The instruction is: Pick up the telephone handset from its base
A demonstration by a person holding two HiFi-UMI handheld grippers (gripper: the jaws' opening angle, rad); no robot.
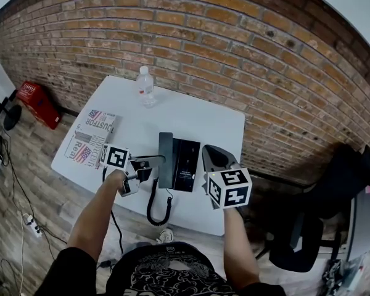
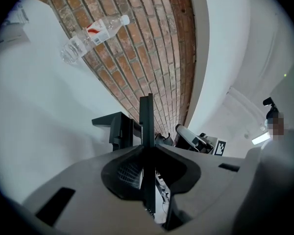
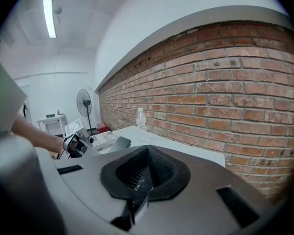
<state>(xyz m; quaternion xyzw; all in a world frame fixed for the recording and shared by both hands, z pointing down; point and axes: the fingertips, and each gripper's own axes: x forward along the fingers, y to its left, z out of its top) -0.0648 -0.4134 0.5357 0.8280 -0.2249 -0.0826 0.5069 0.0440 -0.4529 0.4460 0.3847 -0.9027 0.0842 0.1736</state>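
Background. A red-brick wall (image 1: pixel 234 54) runs behind a white table (image 1: pixel 191 113), which stands on a wood-plank floor (image 1: pixel 49 193). A red crate (image 1: pixel 38 102) sits at far left and a black chair (image 1: pixel 333 190) at right. A ceiling strip light (image 3: pixel 48 17) and a pedestal fan (image 3: pixel 83 103) occupy the white-walled room beyond.

Bright, even indoor light; ceiling tube lamp (image 3: pixel 48 17) blown out at upper left of right gripper view. White tabletop (image 1: pixel 191 113) near overexposed, shadows faint and soft. Heavy fisheye bowing of brick wall (image 1: pixel 234 48), black vignette at corners. Close foreground in both gripper views soft, unfocused.
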